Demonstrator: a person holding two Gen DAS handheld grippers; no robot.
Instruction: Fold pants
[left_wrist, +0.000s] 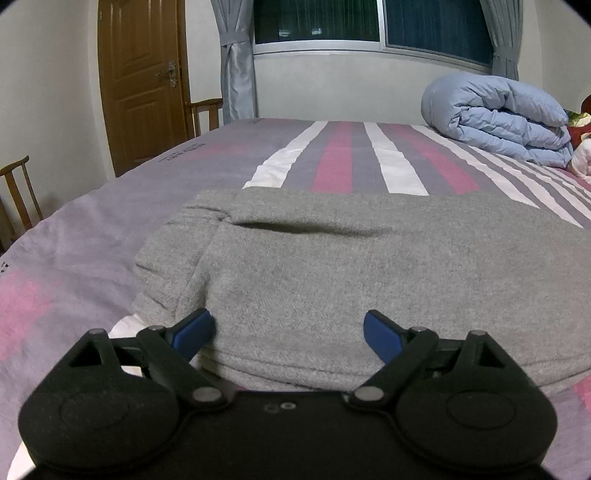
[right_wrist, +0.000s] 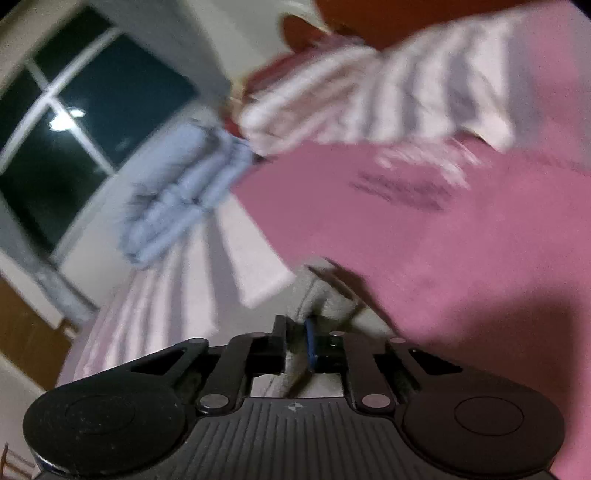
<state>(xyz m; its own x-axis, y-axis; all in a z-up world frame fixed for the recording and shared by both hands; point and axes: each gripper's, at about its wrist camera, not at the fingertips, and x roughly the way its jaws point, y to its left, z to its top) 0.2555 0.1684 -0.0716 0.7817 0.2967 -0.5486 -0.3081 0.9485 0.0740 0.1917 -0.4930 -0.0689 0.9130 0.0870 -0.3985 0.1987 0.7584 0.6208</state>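
Note:
Grey pants (left_wrist: 332, 266) lie folded in layers on the striped bed (left_wrist: 110, 236), filling the middle of the left wrist view. My left gripper (left_wrist: 289, 334) is open, its blue fingertips (left_wrist: 195, 332) spread over the near edge of the pants, holding nothing. In the blurred, tilted right wrist view my right gripper (right_wrist: 299, 343) is shut on a fold of the grey pants (right_wrist: 325, 295), pinched between its fingers just above the pink sheet (right_wrist: 424, 240).
A rolled light-blue duvet (left_wrist: 498, 118) sits at the far right of the bed and shows in the right wrist view (right_wrist: 177, 195). A wooden door (left_wrist: 144, 85), chairs (left_wrist: 18, 199), curtains and a dark window (left_wrist: 369, 22) line the far wall.

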